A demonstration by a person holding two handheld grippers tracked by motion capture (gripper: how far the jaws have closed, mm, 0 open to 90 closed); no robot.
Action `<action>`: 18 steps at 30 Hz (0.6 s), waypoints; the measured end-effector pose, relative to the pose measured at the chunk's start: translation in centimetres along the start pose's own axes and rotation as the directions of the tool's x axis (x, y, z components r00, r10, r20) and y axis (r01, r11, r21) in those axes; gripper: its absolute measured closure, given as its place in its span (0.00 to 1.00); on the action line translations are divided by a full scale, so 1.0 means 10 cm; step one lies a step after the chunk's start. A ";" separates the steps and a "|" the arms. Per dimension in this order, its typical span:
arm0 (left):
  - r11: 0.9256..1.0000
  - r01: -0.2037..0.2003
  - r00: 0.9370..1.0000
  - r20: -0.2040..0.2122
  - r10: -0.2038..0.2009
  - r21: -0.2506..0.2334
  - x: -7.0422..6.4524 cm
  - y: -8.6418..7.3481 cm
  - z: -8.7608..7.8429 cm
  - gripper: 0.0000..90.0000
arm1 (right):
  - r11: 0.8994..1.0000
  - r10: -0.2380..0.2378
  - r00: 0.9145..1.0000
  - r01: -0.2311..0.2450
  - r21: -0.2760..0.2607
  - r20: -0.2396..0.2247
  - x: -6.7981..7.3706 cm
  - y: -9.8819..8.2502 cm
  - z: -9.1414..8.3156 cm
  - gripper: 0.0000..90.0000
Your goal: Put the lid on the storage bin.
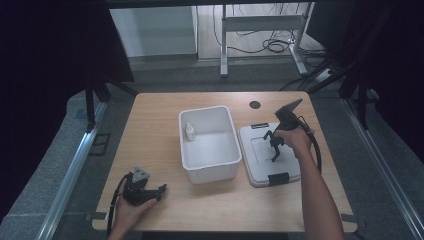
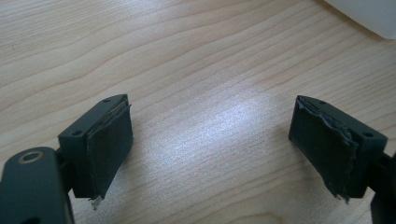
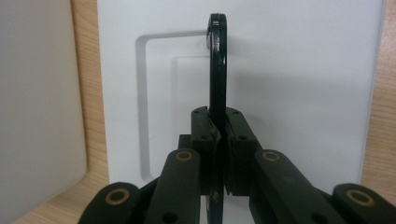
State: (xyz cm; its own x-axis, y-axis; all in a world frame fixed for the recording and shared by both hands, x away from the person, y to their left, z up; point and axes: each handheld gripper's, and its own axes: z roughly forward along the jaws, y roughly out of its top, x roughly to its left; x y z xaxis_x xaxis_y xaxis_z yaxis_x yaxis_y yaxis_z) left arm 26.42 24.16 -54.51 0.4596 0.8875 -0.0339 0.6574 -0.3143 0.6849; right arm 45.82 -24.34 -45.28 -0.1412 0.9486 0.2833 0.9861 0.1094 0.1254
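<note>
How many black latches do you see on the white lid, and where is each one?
2. One black latch sits at the lid's far edge, one at its near edge. Others may be hidden under the right hand-held gripper.

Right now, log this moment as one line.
left gripper: open, on table | right gripper: shut on black handle over lid | bin: holds bottle

Grey floor (image 1: 165,75), dark curtains (image 1: 50,50), a metal-legged desk (image 1: 260,25) with cables behind.

Dim surroundings are seen around the evenly lit table (image 1: 150,130); glare is cast on its wood; close jaws are blurred.
</note>
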 end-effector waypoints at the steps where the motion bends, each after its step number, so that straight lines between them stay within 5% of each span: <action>1: 1.000 0.000 1.000 0.000 0.000 0.000 0.00 0.00 0.00 0.15 | 1.000 -0.003 1.000 0.003 -0.001 -0.004 0.00 -0.01 -0.01 0.94; 18: 1.000 0.002 1.000 -0.001 -0.002 -0.001 0.00 0.00 0.00 0.15 | 0.998 -0.005 1.000 0.003 -0.065 -0.024 0.10 -0.14 -0.64 0.94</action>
State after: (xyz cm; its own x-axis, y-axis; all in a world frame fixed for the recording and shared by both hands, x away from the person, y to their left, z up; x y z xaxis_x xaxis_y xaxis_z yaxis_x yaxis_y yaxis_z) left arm 26.41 24.13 -54.50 0.4579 0.8883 -0.0345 0.6577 -0.3124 0.6854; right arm 43.76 -25.49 -39.10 -0.1481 0.9406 0.3056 0.9778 0.0930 0.1877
